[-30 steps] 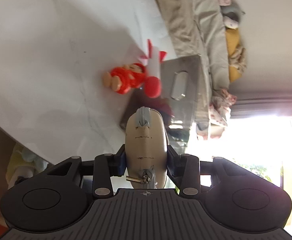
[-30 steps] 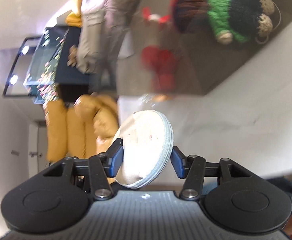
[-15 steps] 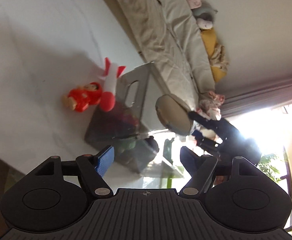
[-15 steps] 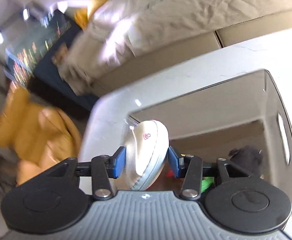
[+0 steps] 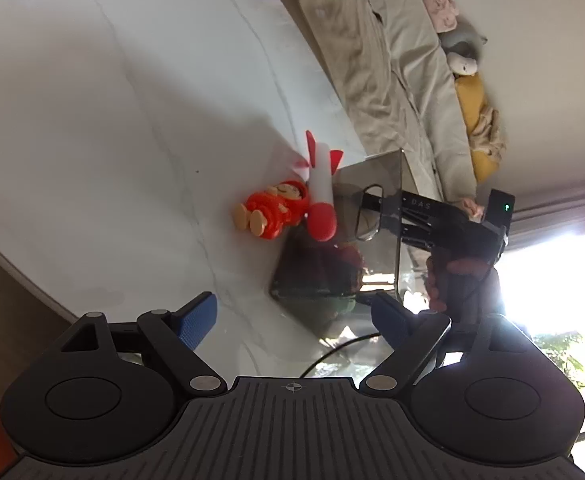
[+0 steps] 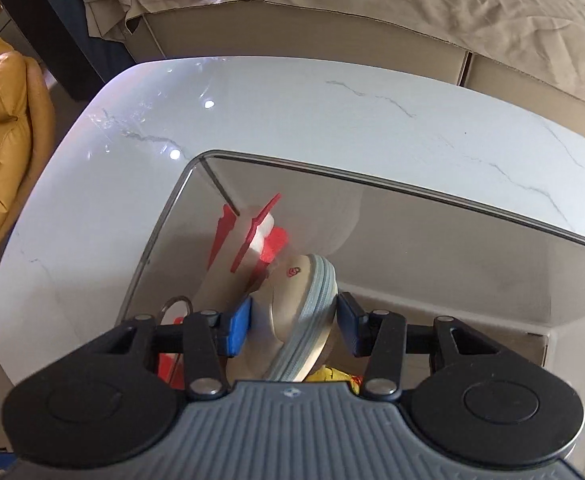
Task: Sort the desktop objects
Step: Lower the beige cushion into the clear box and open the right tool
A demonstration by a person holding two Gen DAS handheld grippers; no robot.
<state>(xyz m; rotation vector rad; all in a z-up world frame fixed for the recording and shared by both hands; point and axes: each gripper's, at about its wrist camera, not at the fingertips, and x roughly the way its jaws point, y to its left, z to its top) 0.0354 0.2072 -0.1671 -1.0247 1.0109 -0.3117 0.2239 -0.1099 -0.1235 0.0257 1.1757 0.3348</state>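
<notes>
While left fingers (image 5: 198,322) open empty, right fingers (image 6: 239,330) grip a round beige zippered pouch (image 6: 298,312).

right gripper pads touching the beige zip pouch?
Touching. Right wrist view: both pads of the right gripper press the sides of the beige pouch, held above the clear bin.
</notes>
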